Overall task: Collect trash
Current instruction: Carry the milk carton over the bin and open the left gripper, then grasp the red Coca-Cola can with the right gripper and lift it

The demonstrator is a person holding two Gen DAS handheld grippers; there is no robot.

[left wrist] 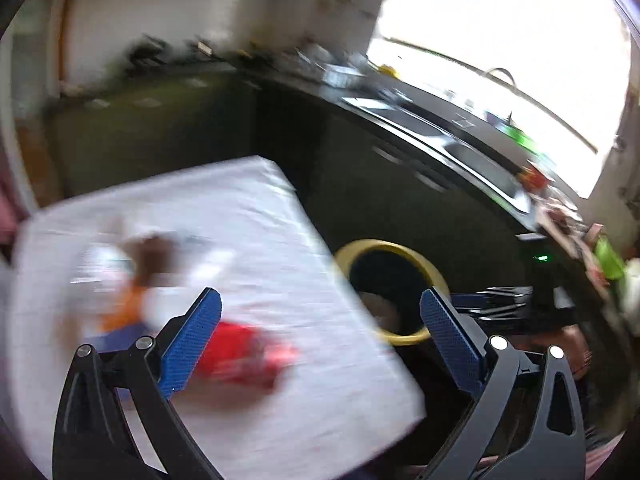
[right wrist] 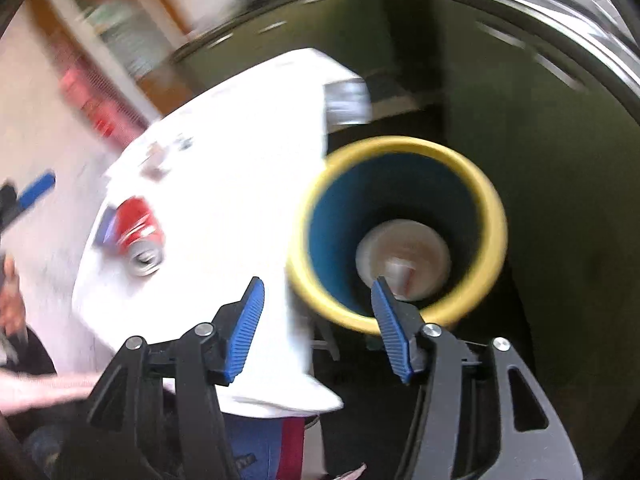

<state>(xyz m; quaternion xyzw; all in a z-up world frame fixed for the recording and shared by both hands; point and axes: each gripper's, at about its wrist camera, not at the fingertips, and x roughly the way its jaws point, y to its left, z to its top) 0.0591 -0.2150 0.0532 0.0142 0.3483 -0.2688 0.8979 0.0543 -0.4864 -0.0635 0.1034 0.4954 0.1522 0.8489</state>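
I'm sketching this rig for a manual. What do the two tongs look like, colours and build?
Both match: the left tongs and right tongs have black skeletal linkage arms with cut-out openings and round silver pivot pins, tipped by flat blue pads with a fine ribbed or dotted texture. No cables or markings visible.

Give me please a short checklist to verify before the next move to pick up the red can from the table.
1. Left gripper open and holding nothing: ok.
2. Right gripper open and holding nothing: ok.
3. Red can on the white table, lying on its side, nothing on top of it: ok.
4. Yellow-rimmed bin beside the table edge, mouth open, with room above the pale trash at its bottom: ok.
5. Exact outline of the other trash on the table: cannot tell, both views are blurred.
6. Can centred between the left gripper's fingers: not ok, it sits near the left finger.
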